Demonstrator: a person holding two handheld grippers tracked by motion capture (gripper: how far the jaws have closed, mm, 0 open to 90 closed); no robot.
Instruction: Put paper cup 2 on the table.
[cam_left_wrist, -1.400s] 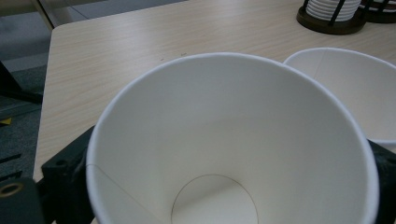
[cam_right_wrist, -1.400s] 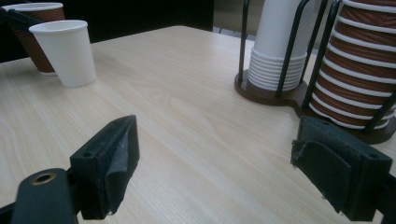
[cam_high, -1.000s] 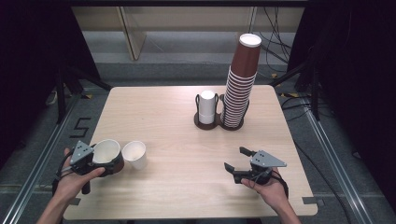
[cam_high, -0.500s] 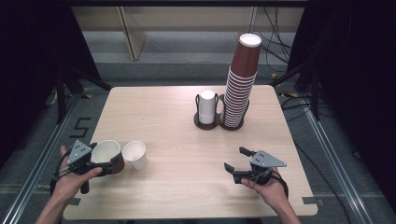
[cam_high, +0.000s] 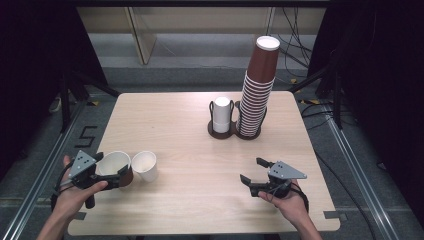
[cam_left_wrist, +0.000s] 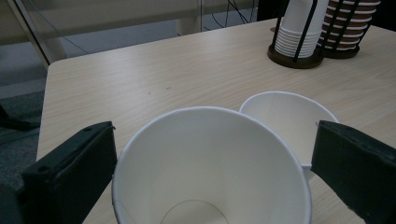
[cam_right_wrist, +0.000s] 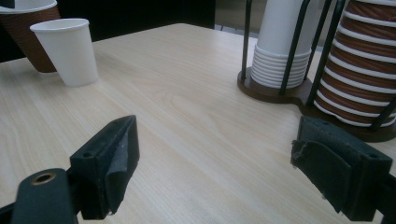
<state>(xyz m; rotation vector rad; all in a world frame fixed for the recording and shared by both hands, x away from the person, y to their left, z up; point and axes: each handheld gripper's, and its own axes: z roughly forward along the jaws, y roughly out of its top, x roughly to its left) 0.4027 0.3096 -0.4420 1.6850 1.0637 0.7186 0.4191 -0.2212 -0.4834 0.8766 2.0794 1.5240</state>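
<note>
Brown paper cup, tilted at seven o'clock, sat pinched in left tool beside white cup, ready for nesting; right tool stayed spread, empty.

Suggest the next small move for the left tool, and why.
Probably lower the brown cup beside the small white cup and open. The left tool holds it tilted at the table's near-left corner, the white cup stands upright alongside, and the right tool is open with nothing in it.
</note>
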